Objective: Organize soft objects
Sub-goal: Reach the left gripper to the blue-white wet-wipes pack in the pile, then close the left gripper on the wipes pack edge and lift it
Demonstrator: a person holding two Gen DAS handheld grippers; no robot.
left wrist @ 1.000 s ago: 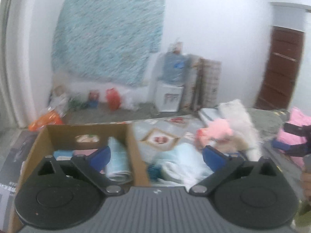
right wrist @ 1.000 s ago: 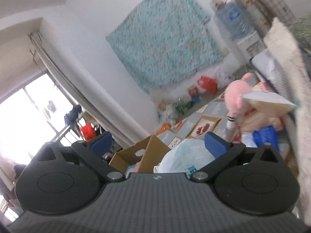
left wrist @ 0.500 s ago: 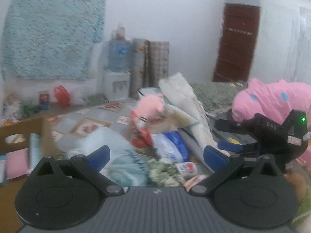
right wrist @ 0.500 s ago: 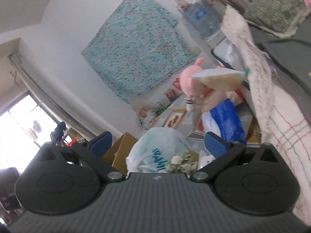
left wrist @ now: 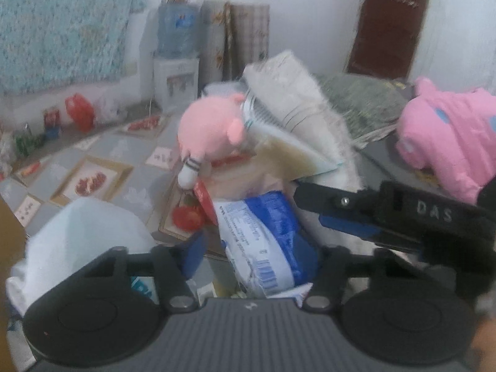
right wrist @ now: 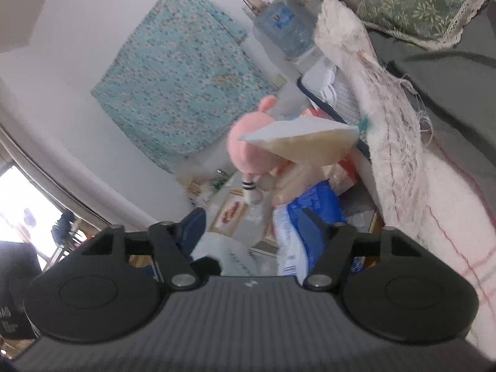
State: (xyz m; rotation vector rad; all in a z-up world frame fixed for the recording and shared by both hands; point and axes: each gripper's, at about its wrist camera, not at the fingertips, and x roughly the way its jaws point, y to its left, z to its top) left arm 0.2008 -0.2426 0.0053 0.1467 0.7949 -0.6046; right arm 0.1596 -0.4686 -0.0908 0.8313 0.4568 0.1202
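A blue and white soft pack [left wrist: 266,235] lies in a heap on the floor. My left gripper [left wrist: 257,248] is open with the pack between its fingers. My right gripper [right wrist: 251,226] is open; the same pack [right wrist: 307,217] lies by its right finger. In the left wrist view the right gripper [left wrist: 356,214] comes in from the right beside the pack. A pink plush [left wrist: 207,136] sits above the pack, also in the right wrist view [right wrist: 251,152]. A pale blue plastic bag [left wrist: 77,241] lies to the left.
A folded white blanket [left wrist: 297,93] and a tan packet [left wrist: 291,152] lean over the heap. A large pink plush [left wrist: 449,142] lies at the right. A green cushion [right wrist: 418,9], a water dispenser [left wrist: 176,52], rolled mats [left wrist: 241,37] and a brown door [left wrist: 390,21] stand behind.
My left gripper swung right from the cardboard box and came down over the blue and white pack. My right gripper moved closer to the heap from the right. Both stayed open.
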